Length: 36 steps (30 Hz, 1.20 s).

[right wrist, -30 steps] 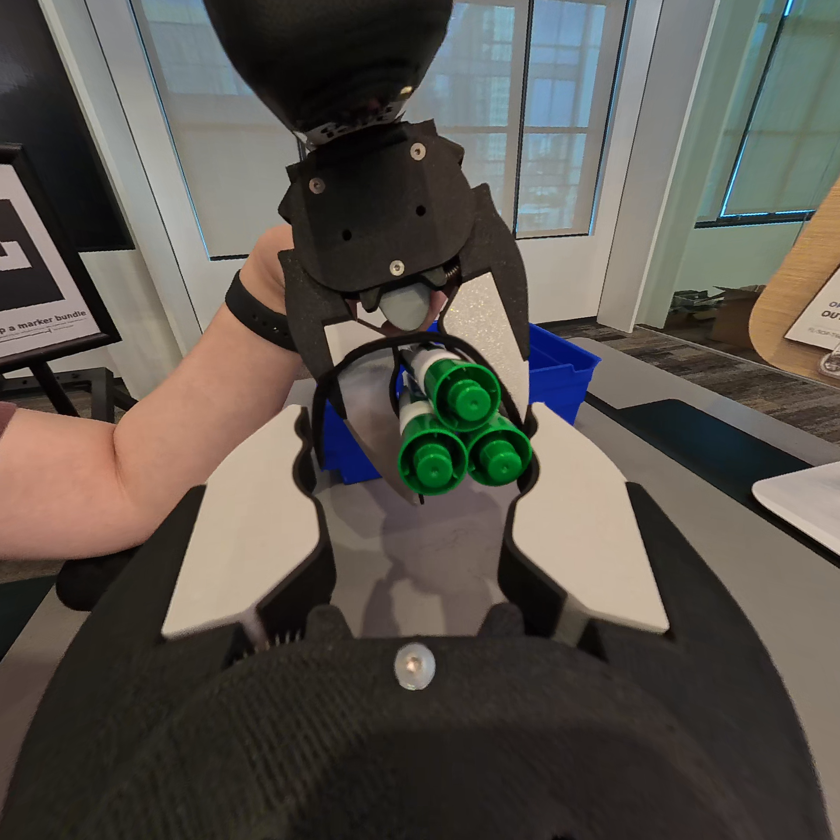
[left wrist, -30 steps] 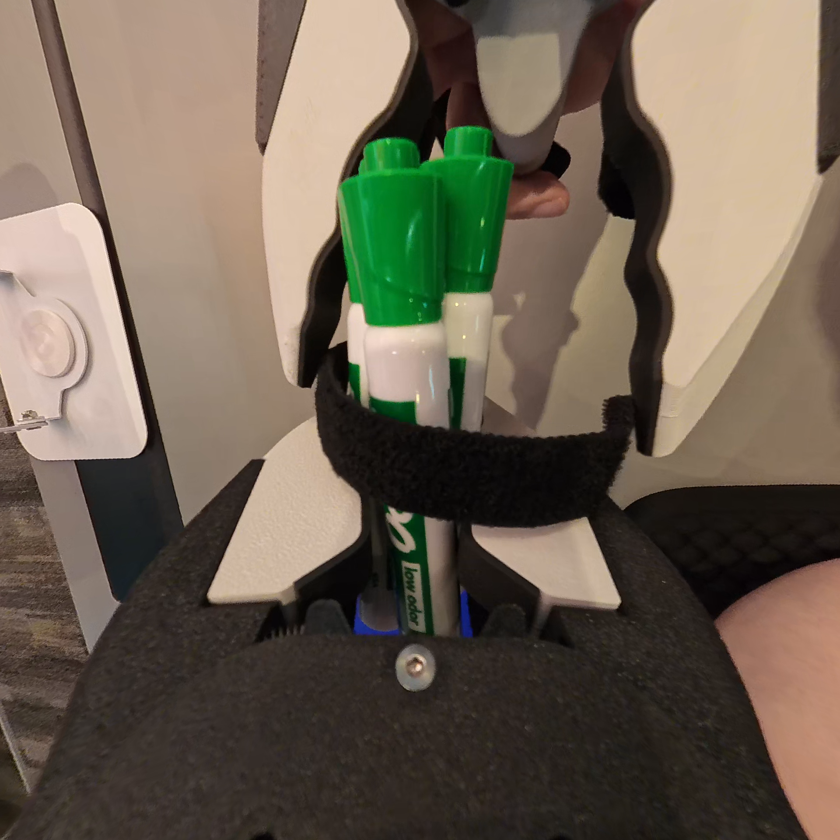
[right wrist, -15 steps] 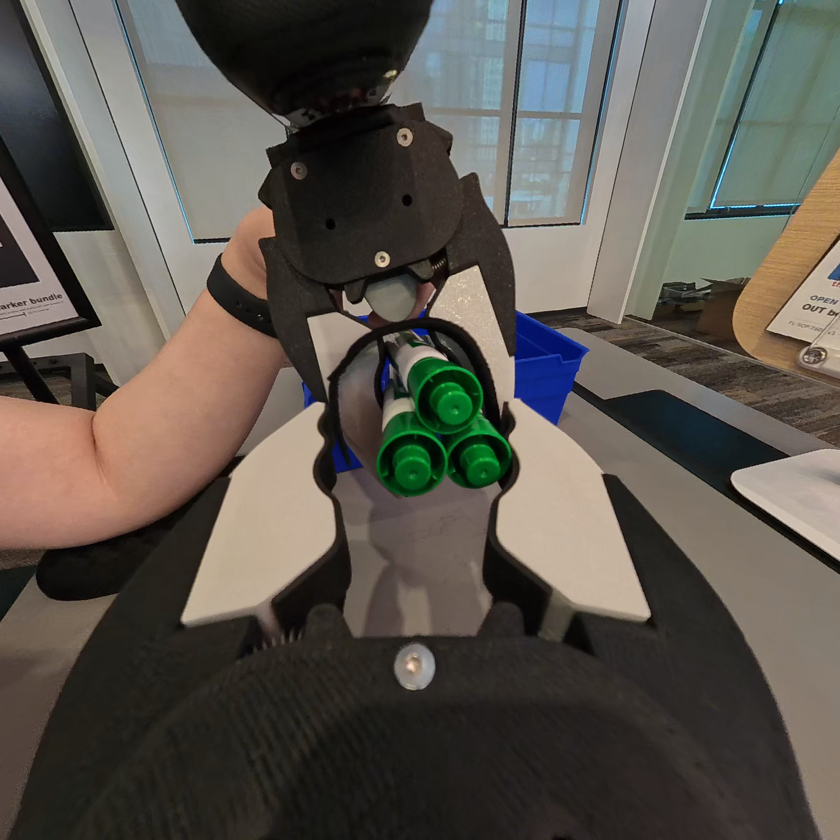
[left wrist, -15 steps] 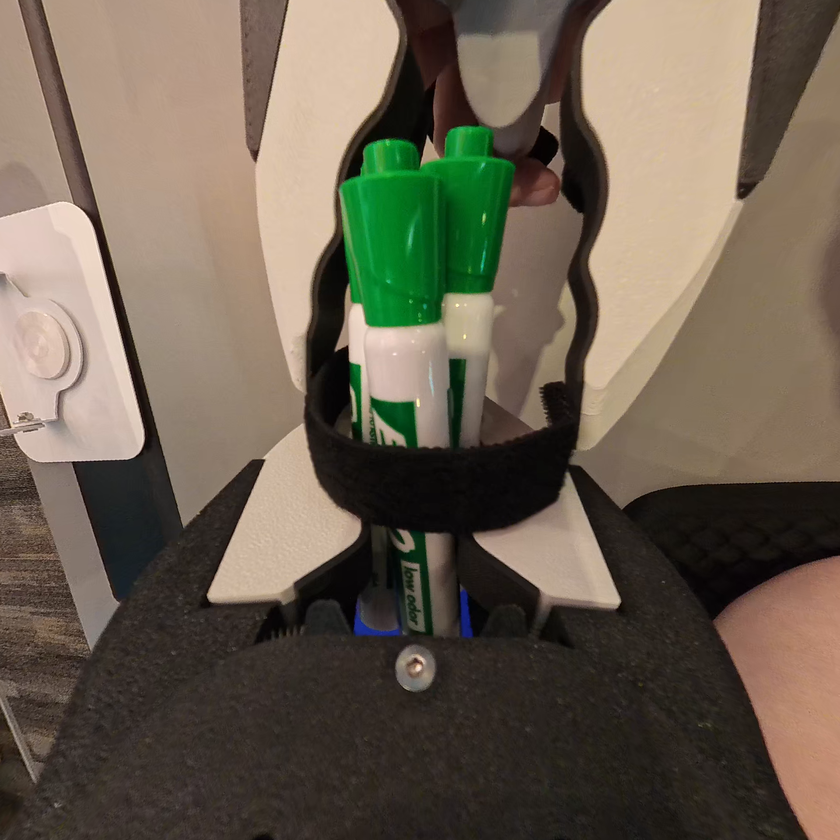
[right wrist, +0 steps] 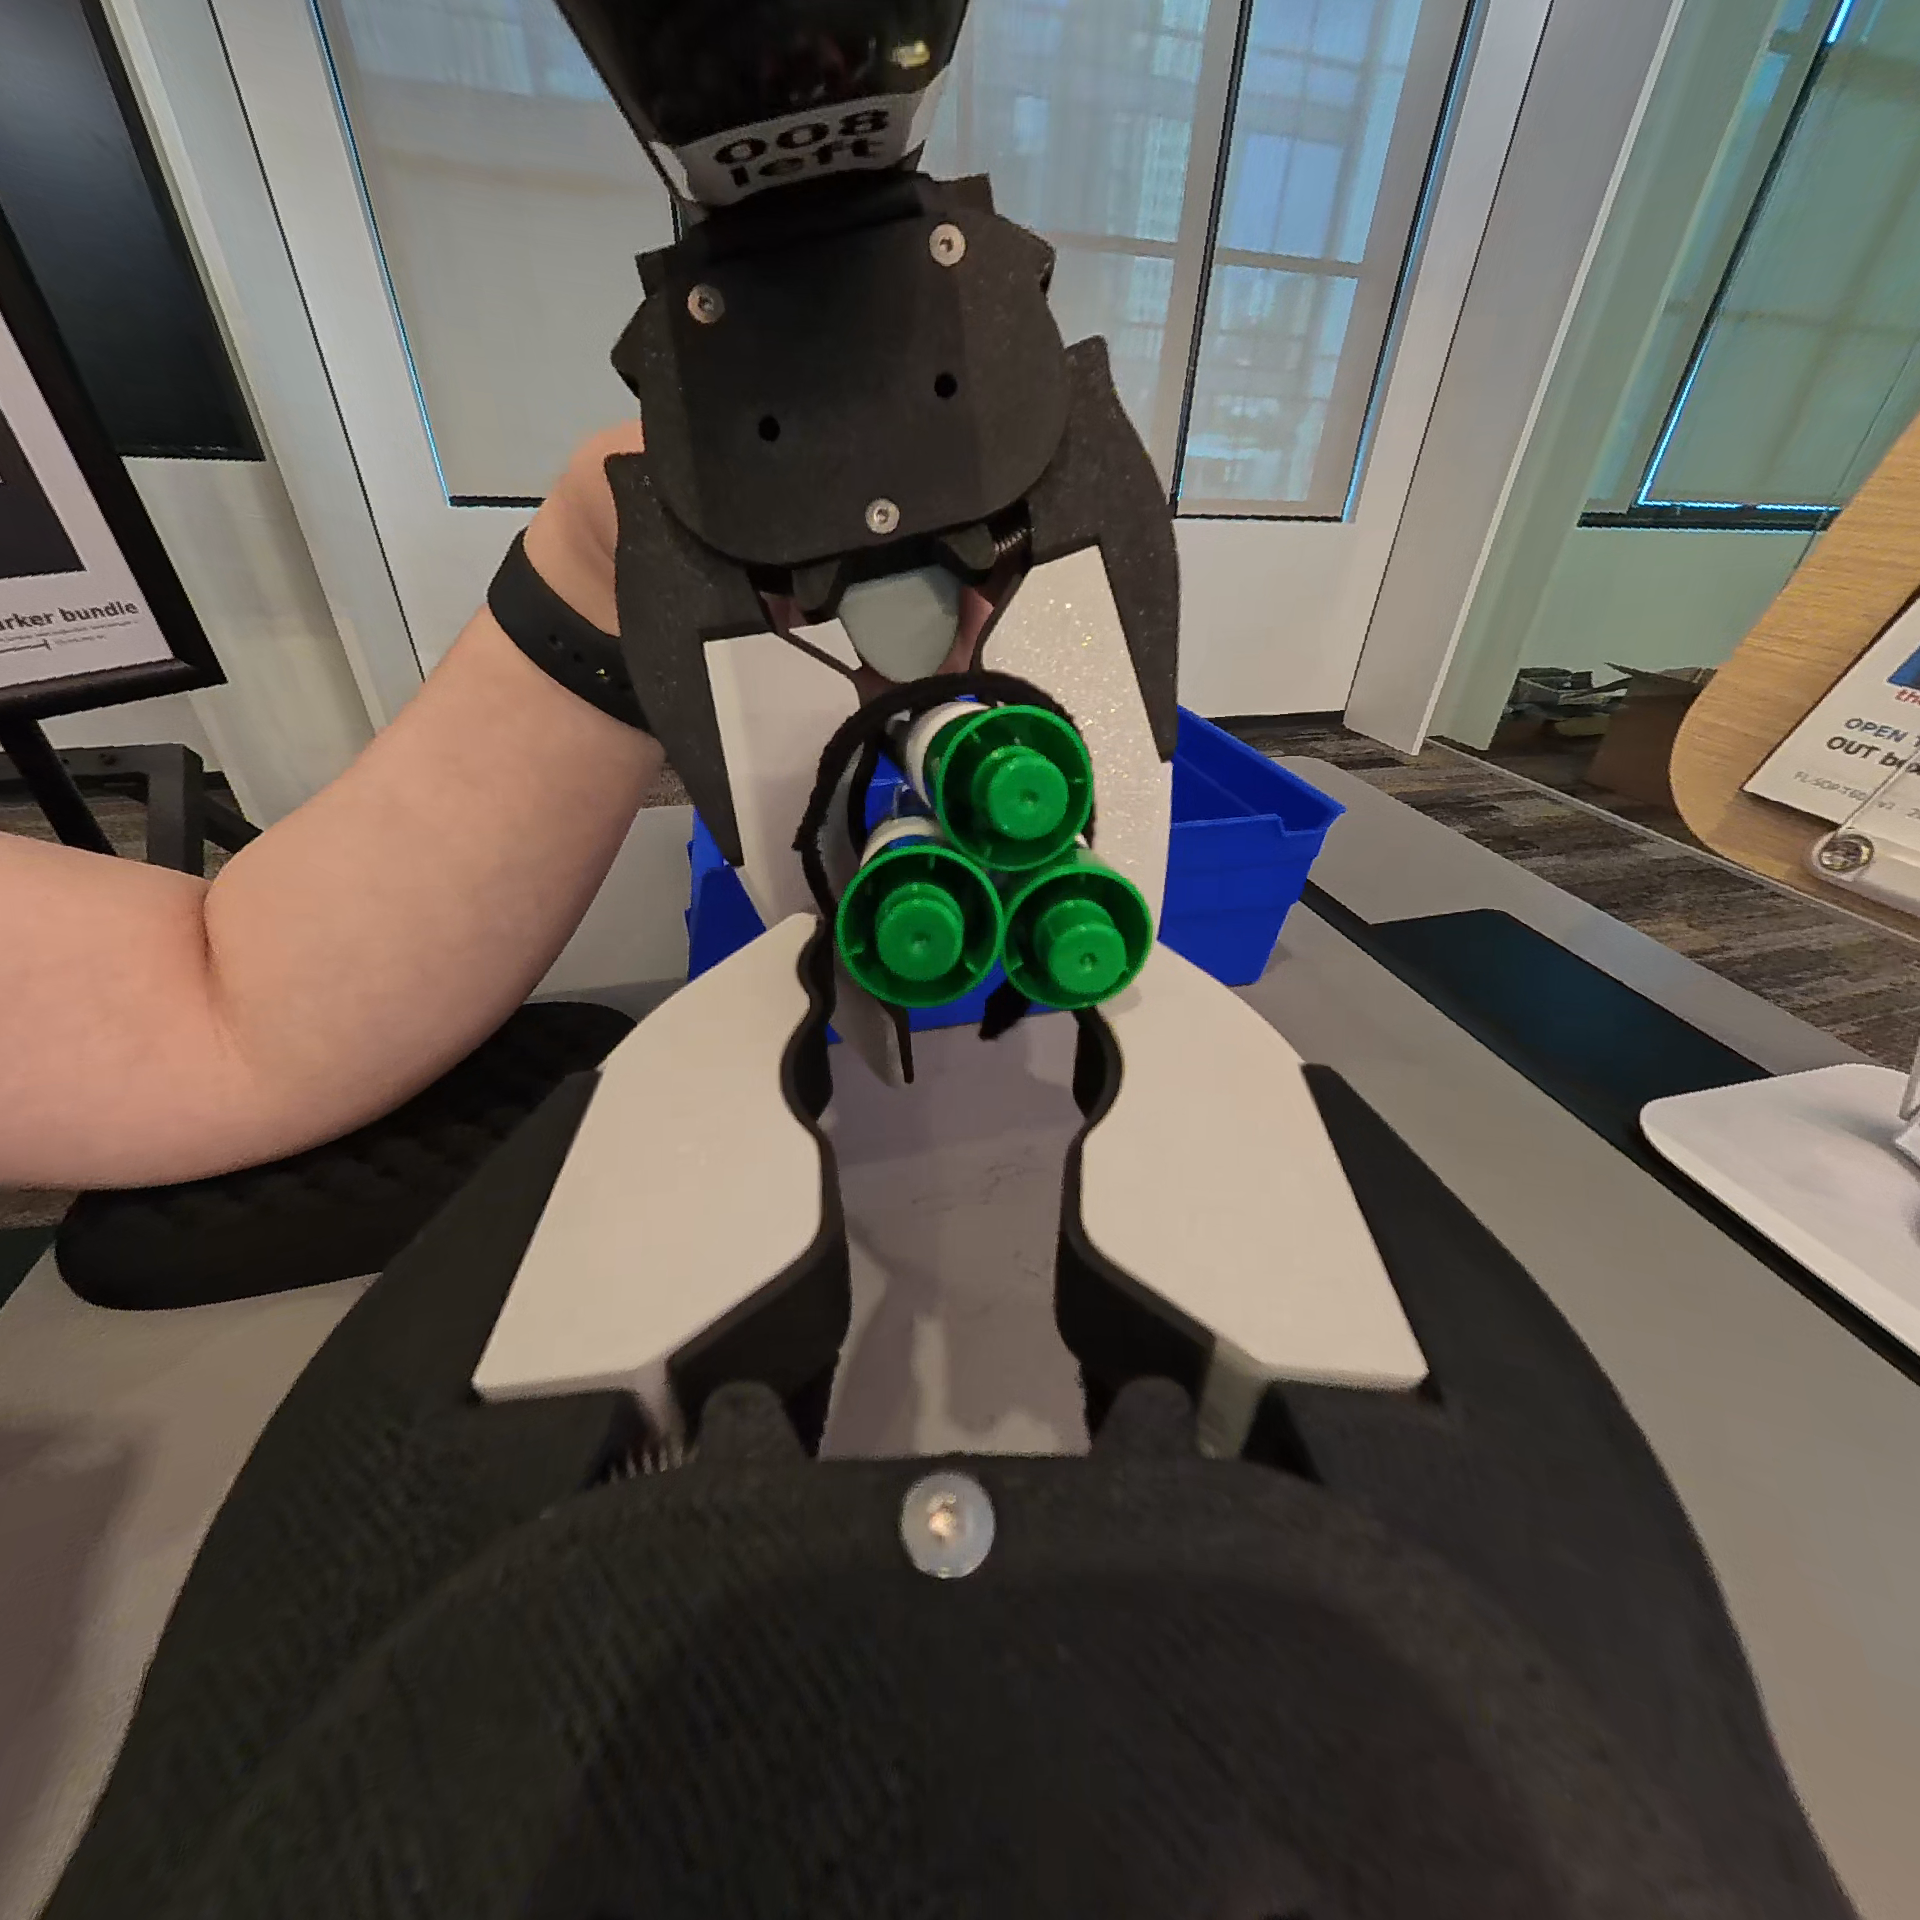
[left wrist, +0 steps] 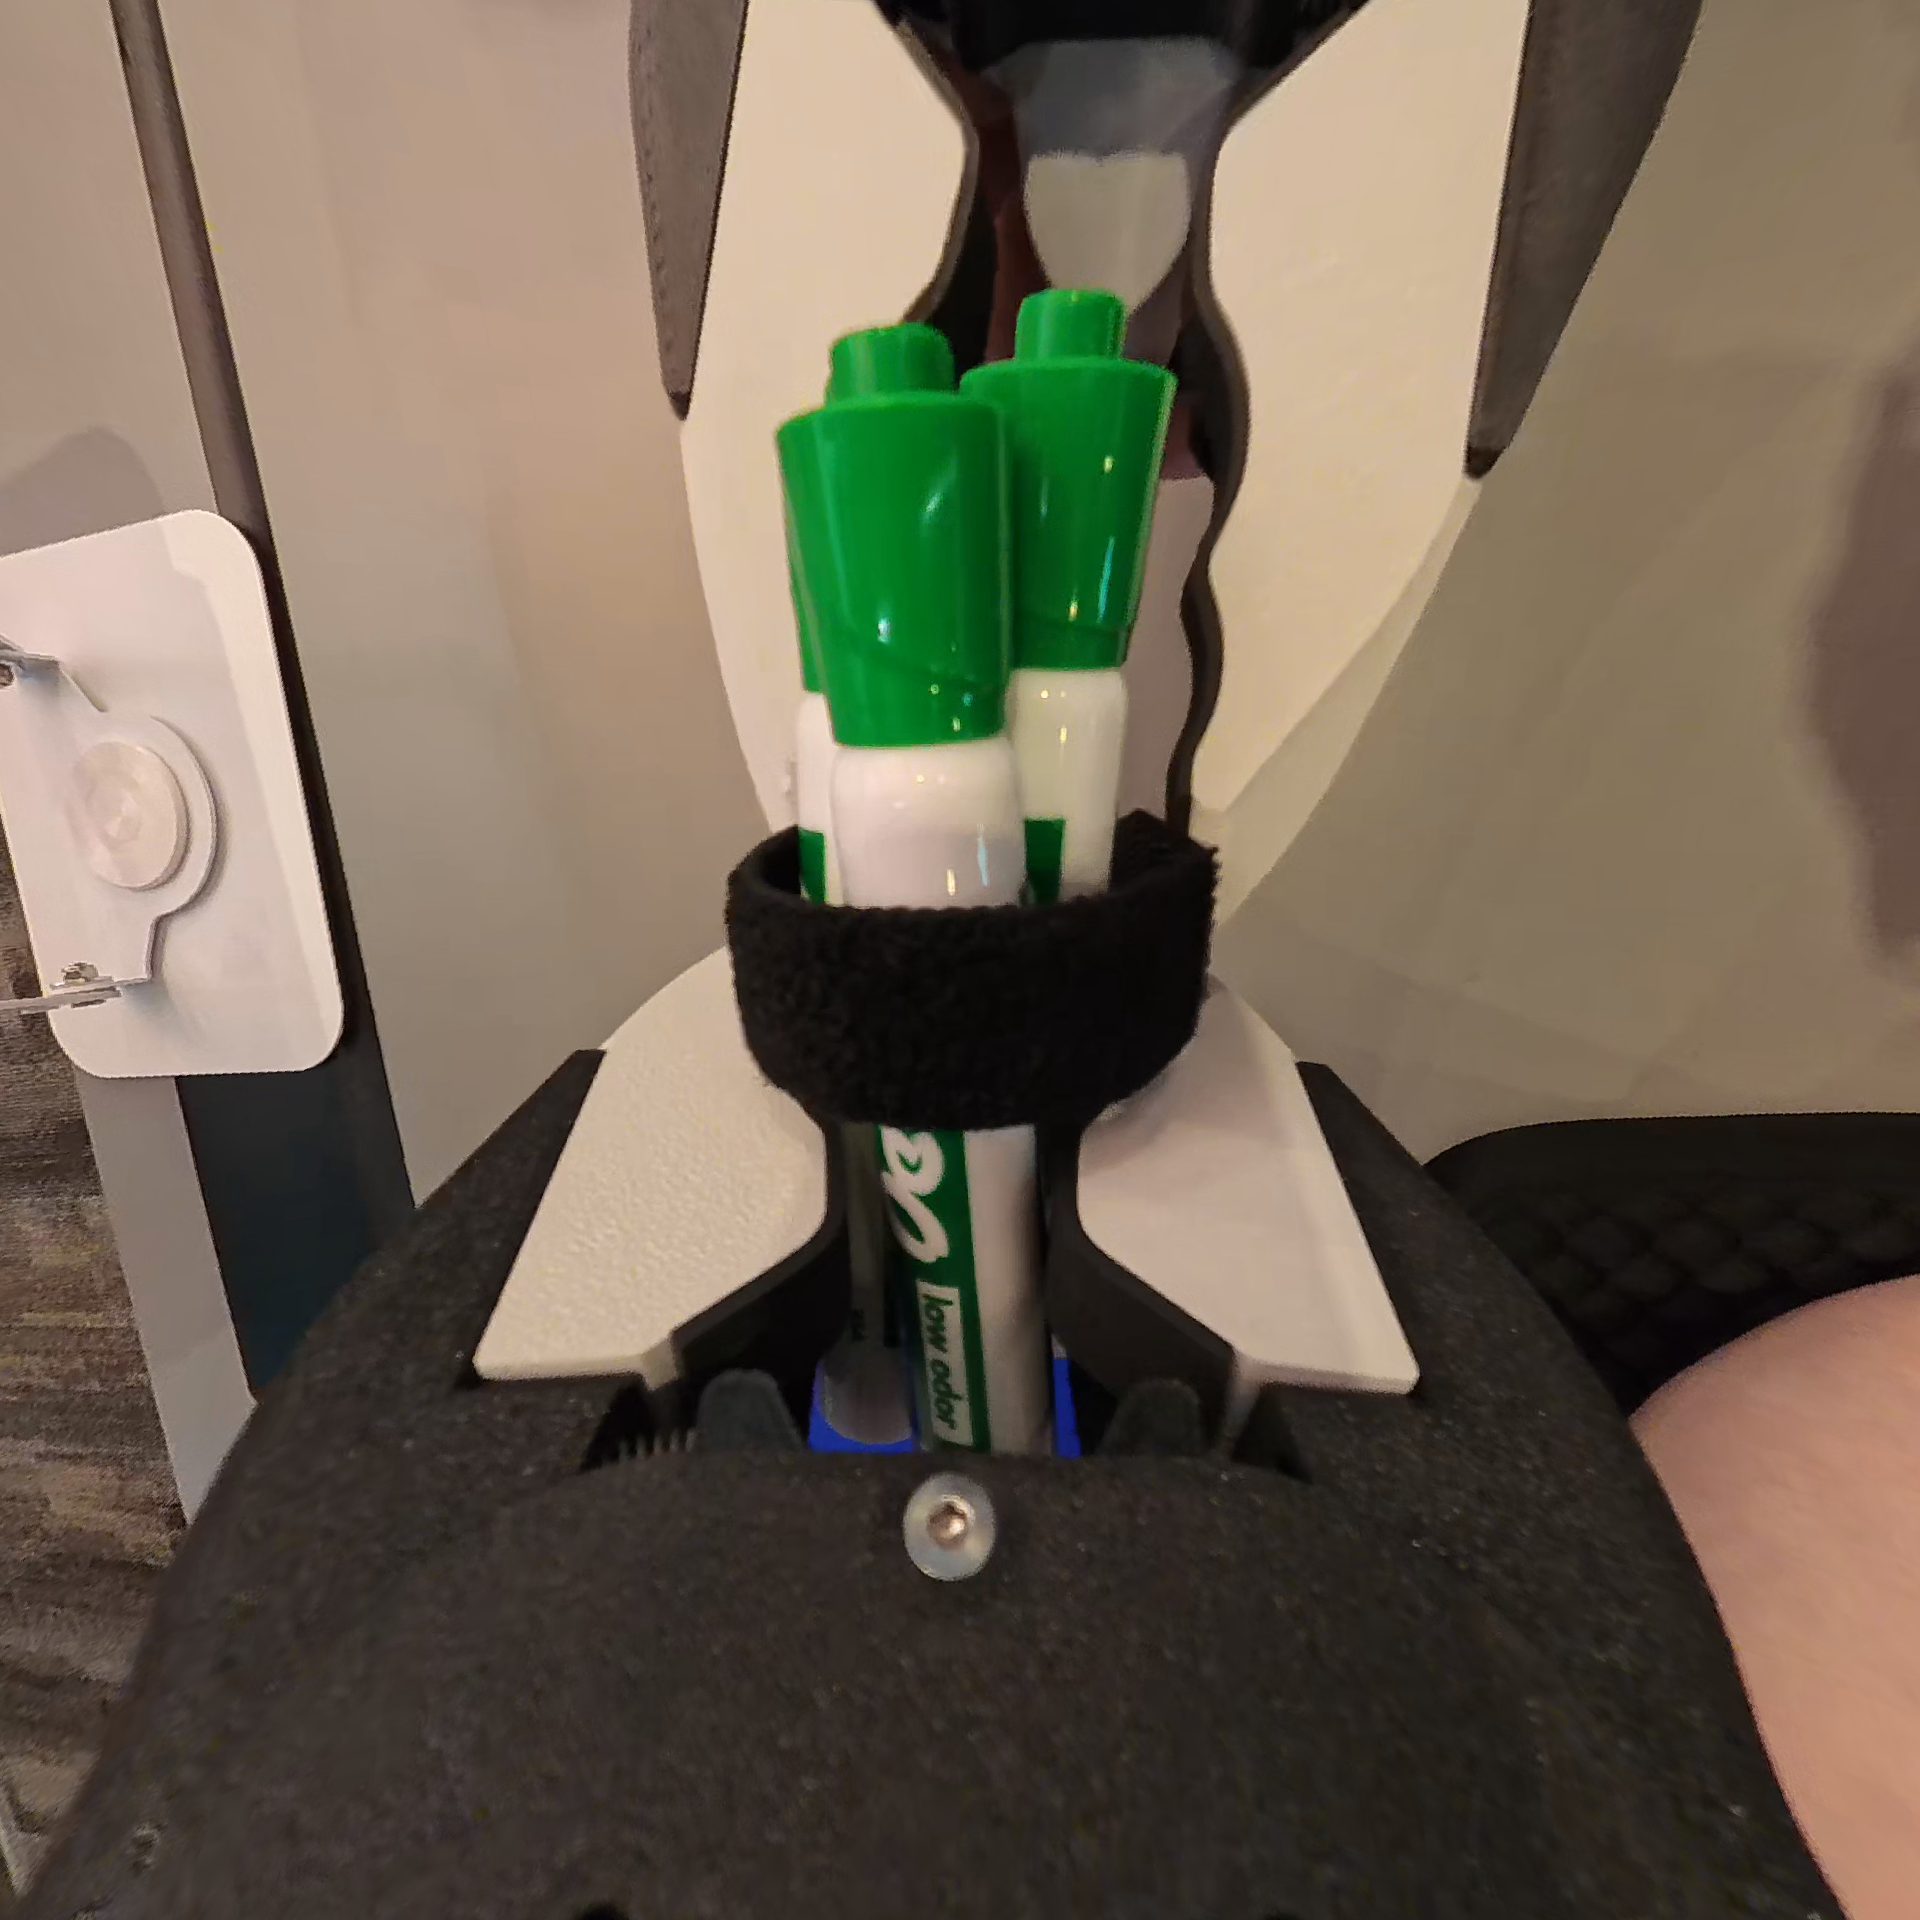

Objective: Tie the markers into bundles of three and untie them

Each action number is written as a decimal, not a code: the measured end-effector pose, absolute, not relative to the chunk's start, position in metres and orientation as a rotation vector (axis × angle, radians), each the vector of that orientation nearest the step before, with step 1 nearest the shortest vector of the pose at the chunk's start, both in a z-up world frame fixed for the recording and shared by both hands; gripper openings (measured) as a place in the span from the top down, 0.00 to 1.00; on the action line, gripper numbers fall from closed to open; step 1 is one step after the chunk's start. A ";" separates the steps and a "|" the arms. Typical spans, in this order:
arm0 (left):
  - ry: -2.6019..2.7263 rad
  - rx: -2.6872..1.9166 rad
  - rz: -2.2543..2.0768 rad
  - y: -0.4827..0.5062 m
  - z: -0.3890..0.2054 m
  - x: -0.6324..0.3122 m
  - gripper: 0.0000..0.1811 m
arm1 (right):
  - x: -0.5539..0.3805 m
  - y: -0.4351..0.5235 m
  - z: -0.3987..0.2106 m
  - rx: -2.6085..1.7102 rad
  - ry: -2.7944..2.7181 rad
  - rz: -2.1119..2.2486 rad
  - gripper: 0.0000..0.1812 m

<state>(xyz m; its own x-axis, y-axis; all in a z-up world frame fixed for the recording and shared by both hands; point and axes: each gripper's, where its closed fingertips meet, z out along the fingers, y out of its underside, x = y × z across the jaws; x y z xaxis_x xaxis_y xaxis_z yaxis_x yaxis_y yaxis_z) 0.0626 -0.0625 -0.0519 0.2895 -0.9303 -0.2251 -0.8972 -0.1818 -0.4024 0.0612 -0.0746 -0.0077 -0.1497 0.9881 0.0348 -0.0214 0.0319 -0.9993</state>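
Three green-capped white markers (left wrist: 925, 665) stand upright between the fingers of my left gripper (left wrist: 966, 1132), which is shut on their barrels. A black hook-and-loop strap (left wrist: 966, 997) circles them snugly just above the fingertips. My right gripper (right wrist: 951, 997) faces the marker caps (right wrist: 1013, 790) head-on. Its fingers are closed in on the strap loop (right wrist: 831, 790) from both sides. In the left wrist view the right gripper's white fingers (left wrist: 1340, 499) come down from above and flank the bundle. The markers' lower ends are hidden in the left gripper.
A blue bin (right wrist: 1247, 852) stands on the grey table (right wrist: 1558, 1299) behind the bundle. A person's forearm (right wrist: 364, 935) rests on a black pad (right wrist: 312, 1174) at left. A white stand base (right wrist: 1787, 1164) is at right, and a framed sign (right wrist: 62, 582) at far left. My left and right fingertips are right by each other.
The right gripper's fingers have closed inward. The strap loop, wide and slack a second ago, is now drawn snug around the markers. The left gripper kept its hold.
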 end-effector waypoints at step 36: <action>1.638 -2.060 -0.040 -0.057 -0.049 0.064 0.78 | 0.068 -0.073 -0.002 -0.970 -1.387 1.282 0.72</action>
